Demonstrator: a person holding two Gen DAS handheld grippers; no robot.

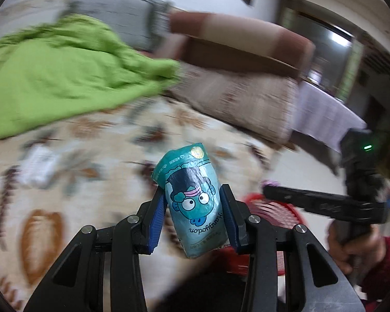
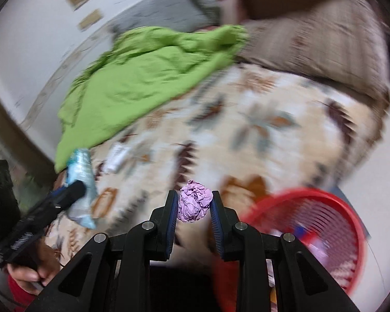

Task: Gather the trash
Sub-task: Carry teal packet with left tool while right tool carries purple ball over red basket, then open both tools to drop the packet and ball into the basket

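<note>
With the teal snack packet (image 1: pixel 195 197) pinched between its blue pads at centre frame, the left gripper (image 1: pixel 195 215) should carry it right, over the red basket (image 1: pixel 270 208), before letting go. In the right view, the right gripper (image 2: pixel 194 208) clamps the purple paper ball (image 2: pixel 194 204) at lower centre; the basket (image 2: pixel 312 208) sits lower right, so release only above its rim.

Glossy plastic packet (image 1: pixel 195 197), crinkly; crumpled matt paper ball (image 2: pixel 194 204); red plastic basket (image 2: pixel 332 208), slatted; soft green cloth (image 1: pixel 65 72) over a woven patterned blanket (image 2: pixel 247 135).
</note>
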